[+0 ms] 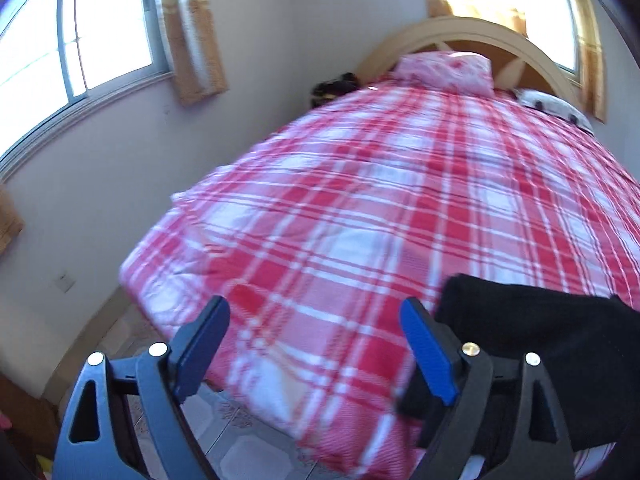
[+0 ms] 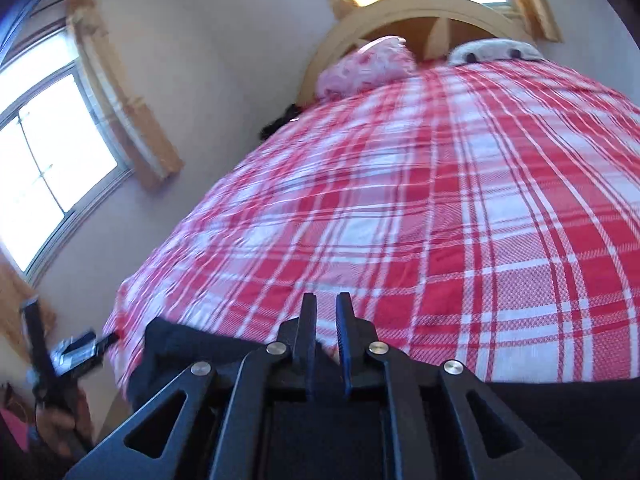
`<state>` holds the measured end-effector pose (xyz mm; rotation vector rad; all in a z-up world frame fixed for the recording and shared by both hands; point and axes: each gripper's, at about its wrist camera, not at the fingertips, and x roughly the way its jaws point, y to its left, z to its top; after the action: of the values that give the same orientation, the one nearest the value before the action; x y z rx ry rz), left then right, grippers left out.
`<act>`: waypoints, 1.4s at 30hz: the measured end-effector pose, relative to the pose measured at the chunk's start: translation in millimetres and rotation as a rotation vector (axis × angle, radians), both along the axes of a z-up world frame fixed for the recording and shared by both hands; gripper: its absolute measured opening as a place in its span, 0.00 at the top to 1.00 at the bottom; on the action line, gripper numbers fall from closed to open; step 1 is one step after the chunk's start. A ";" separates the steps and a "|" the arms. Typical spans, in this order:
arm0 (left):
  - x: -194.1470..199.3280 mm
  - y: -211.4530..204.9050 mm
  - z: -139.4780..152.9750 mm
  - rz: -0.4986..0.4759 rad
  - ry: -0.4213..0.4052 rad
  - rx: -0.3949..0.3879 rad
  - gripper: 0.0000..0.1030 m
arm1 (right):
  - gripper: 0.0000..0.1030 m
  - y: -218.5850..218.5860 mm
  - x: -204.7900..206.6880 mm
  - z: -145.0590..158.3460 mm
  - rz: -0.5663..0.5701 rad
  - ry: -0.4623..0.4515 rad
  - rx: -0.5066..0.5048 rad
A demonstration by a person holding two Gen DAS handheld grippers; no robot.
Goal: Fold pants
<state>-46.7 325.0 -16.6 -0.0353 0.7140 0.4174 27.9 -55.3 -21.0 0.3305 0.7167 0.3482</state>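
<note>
From the left wrist camera, the left gripper point(image 1: 316, 320) hung above the near end of a bed spread with a red-and-white plaid cover point(image 1: 360, 200). Its blue-padded fingers point(image 1: 428, 344) stood wide apart with nothing between them, only plaid cloth showing through the gap. The black pants point(image 1: 560, 348) lay on the cover at the near right, just beside and partly behind the right-hand finger. Farther off, a pink pillow point(image 1: 448, 68) leaned against the curved wooden headboard point(image 1: 472, 32), and a window point(image 1: 80, 40) with tan curtains lit the wall on the left.

From the right wrist camera, the right gripper point(image 2: 326, 312) pointed over the same bed, its two fingers drawn nearly together with a thin slit left between them and nothing visible in it. The black pants point(image 2: 176, 344) spread along the near edge of the cover point(image 2: 440, 200), under and to both sides of the gripper's frame. At the far left edge, a hand point(image 2: 60, 420) held the other gripper's handle, blurred.
</note>
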 end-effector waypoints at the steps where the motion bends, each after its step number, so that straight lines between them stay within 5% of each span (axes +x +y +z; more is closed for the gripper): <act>1: -4.3 5.3 0.5 0.011 -0.001 -0.011 0.19 | 0.90 8.2 -9.1 2.8 0.074 0.002 -0.023; 6: -19.8 -12.6 -17.1 -0.073 0.035 -0.138 0.45 | 0.90 30.8 -55.2 -3.6 0.210 0.007 -0.094; 12: -8.5 -47.5 -56.7 -0.203 0.109 -0.360 0.48 | 0.90 24.8 -76.3 -26.3 0.164 0.107 -0.020; 15: -8.0 -52.0 -60.7 -0.182 0.093 -0.373 0.48 | 0.90 21.1 -83.2 -24.7 0.157 0.099 -0.026; 18: -13.1 -53.8 -55.1 -0.197 0.086 -0.390 0.71 | 0.90 20.5 -83.3 -22.2 0.148 0.091 -0.030; 21: -18.2 -52.2 -50.6 -0.201 0.081 -0.371 0.79 | 0.90 20.2 -84.5 -21.1 0.146 0.091 -0.025; 28: -15.9 -53.5 -50.2 -0.190 0.092 -0.340 0.81 | 0.90 20.7 -84.4 -20.0 0.146 0.087 -0.026; 38: -26.0 -43.4 -61.2 -0.127 0.120 -0.472 0.56 | 0.90 23.6 -80.9 -27.9 0.160 0.117 -0.008; 42: -26.3 -50.6 -57.0 -0.157 0.098 -0.452 0.82 | 0.89 24.7 -80.2 -31.4 0.166 0.129 -0.002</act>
<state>-73.0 274.4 -73.6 -0.3844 0.8907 0.1013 -52.3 -30.6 -52.4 0.2937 0.8737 0.4864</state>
